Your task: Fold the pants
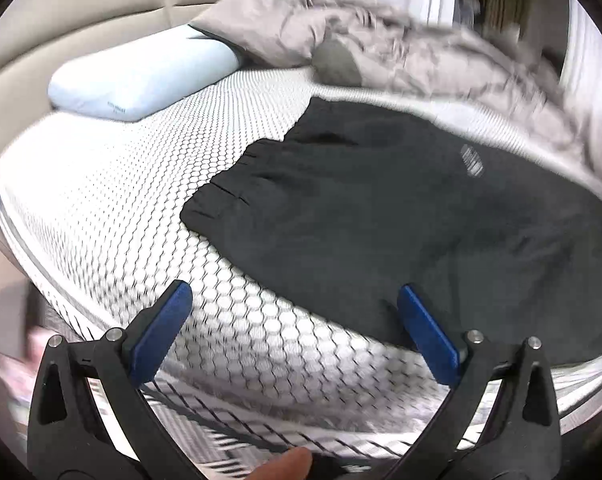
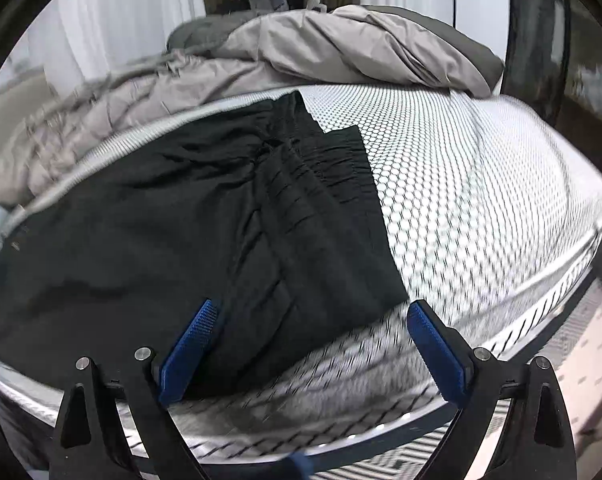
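Note:
Black pants (image 1: pixel 401 216) lie flat on a mattress with a white honeycomb-patterned cover (image 1: pixel 141 216). A small grey logo (image 1: pixel 472 159) shows on them. In the right wrist view the pants (image 2: pixel 181 232) show a gathered elastic waistband (image 2: pixel 341 168) lying folded over on the right side. My left gripper (image 1: pixel 295 294) is open and empty, above the mattress near the pants' near edge. My right gripper (image 2: pixel 313 308) is open and empty, with the pants' near corner between its blue pads.
A pale blue pillow (image 1: pixel 141 76) lies at the back left. A crumpled grey duvet (image 1: pixel 381 44) is heaped behind the pants, also seen in the right wrist view (image 2: pixel 321 48). The mattress edge (image 2: pixel 381 412) runs just below the grippers.

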Demonstrator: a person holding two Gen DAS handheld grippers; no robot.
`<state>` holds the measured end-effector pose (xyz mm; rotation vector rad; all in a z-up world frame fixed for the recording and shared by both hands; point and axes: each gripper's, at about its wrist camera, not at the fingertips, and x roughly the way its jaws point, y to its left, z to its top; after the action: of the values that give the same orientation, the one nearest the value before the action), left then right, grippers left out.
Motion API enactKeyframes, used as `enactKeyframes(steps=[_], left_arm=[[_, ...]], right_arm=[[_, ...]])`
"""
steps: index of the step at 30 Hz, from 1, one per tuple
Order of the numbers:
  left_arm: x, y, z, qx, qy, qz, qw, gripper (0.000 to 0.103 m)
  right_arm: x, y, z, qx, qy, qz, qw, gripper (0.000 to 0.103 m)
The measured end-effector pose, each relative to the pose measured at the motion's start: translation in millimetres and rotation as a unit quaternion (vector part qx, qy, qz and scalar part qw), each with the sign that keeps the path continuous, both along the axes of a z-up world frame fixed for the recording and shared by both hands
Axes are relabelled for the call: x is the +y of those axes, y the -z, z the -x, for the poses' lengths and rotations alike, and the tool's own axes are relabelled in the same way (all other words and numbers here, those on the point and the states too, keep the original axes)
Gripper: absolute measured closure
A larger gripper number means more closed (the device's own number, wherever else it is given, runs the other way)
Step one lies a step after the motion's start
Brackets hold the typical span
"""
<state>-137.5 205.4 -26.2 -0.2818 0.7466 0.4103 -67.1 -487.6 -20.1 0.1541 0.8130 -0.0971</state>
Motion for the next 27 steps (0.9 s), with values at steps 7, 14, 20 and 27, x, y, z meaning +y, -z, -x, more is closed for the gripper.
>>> enactKeyframes(steps=[7,14,20,27], left_arm=[[21,9,13,-0.032,0.021,0.148,0.9882,0.042],[42,28,-22,-0.055,0.001,0.209,0.9764,0.045],[72,35,-49,-0.081,-0.055,0.25,0.9632,0.1],[66,8,0,-0.122,-0.053,0.195,0.9716,0.101]], right_arm=[[-5,-11,18,-0.033,-0.001,-0.078,0.996,0.006],[-3,-8,12,-0.036,-0.007,-0.1,0.994,0.006],[-3,3,1,-0.039,-0.013,-0.163,0.986,0.006],[-8,16,3,-0.044,-0.025,-0.223,0.973,0.006]])
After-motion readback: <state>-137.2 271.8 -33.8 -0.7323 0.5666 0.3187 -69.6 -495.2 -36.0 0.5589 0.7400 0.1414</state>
